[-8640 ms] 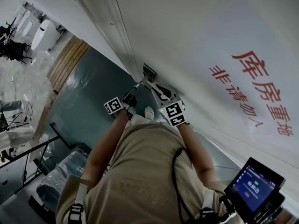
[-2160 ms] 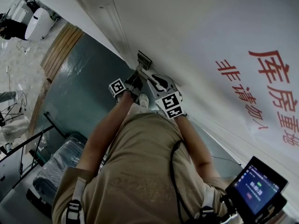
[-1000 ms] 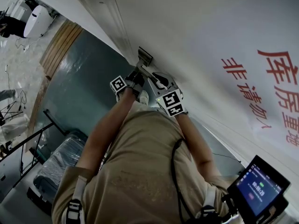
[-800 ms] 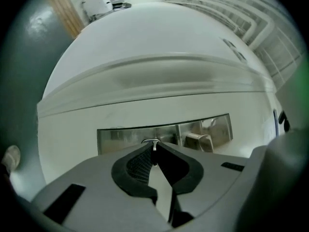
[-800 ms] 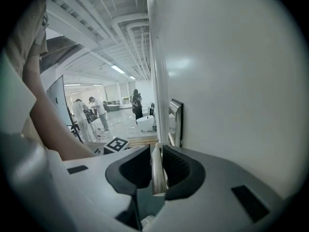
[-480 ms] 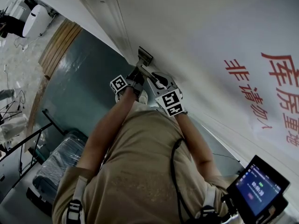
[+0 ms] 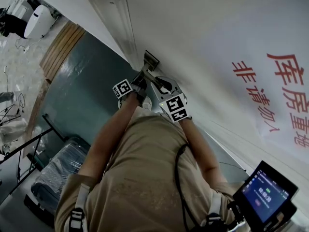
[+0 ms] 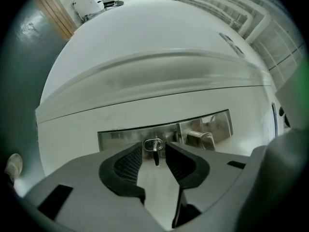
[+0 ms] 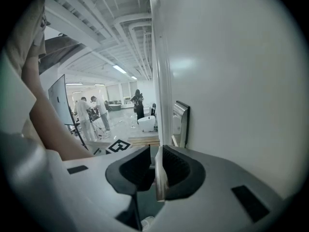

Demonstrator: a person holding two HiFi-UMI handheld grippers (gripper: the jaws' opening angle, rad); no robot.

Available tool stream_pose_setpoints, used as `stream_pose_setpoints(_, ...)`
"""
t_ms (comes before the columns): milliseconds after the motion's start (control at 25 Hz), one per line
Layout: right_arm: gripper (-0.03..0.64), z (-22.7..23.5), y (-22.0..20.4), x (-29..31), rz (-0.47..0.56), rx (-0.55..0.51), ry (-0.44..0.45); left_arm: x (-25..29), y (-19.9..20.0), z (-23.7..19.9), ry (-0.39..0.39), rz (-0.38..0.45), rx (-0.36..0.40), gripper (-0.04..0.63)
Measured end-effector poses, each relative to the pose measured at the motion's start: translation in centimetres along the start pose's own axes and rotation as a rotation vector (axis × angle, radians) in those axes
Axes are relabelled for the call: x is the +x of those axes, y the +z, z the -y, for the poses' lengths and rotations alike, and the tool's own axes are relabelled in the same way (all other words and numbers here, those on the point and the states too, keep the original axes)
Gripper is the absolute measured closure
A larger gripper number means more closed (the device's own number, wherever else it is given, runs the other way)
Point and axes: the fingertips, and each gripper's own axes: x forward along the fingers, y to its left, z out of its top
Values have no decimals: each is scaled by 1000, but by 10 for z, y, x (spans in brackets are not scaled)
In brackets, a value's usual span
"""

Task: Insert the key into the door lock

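A small metal key [image 8: 155, 157] sticks out of the keyhole in the steel lock plate [image 8: 120, 138] on the white door [image 7: 217, 33]. My left gripper [image 8: 153, 150] points straight at it. Its jaws have just been opening and now stand open on either side of the key, the pads clear of it. In the head view the left gripper [image 7: 141, 79] sits at the lock plate [image 7: 150, 61]. My right gripper [image 7: 161, 88] is just below, on the door handle [image 7: 158, 80]. In the right gripper view the right gripper [image 9: 155, 154] is shut on the pale handle lever [image 9: 160, 175].
Red characters [image 7: 285, 95] are printed on the door to the right. A dark case [image 7: 58, 173] and a metal rail [image 7: 29, 139] stand on the teal floor [image 7: 82, 95] at the left. A tablet screen [image 7: 265, 192] hangs at the lower right. People [image 9: 89, 112] stand far off.
The left gripper has rolled a little at the lock. Both hands stay where they were, the right one still on the handle.
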Motion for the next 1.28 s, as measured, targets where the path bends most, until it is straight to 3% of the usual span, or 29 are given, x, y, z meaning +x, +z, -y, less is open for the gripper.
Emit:
stream_pose_setpoints(80,531,-3,1,3,-2,-1,10,-9,3,-2,18,15,19,431)
stream_pose_setpoints(280,531,-14,1,15,-1,-18,42,-37,17,-6,59,60,74,419)
stream_pose_setpoints(480,531,-32,11,31,-1,-35,80,-59,38,25,9,113,101,420)
stream_pose_setpoints(600,531,-45,20,41,0,-49,96,-76,53,41,6,113,254,420)
stream_pose_setpoints(720,531,-54,30,53,4,-52,98,-95,69,54,16,121,359,420)
stream_pose_setpoints(1120,531,-100,76,77,70,-10,110,-192,128,112,66,199,578,420)
stream_pose_setpoints(1280,529,-140,90,90,78,-23,129,-247,154,133,81,241,654,420)
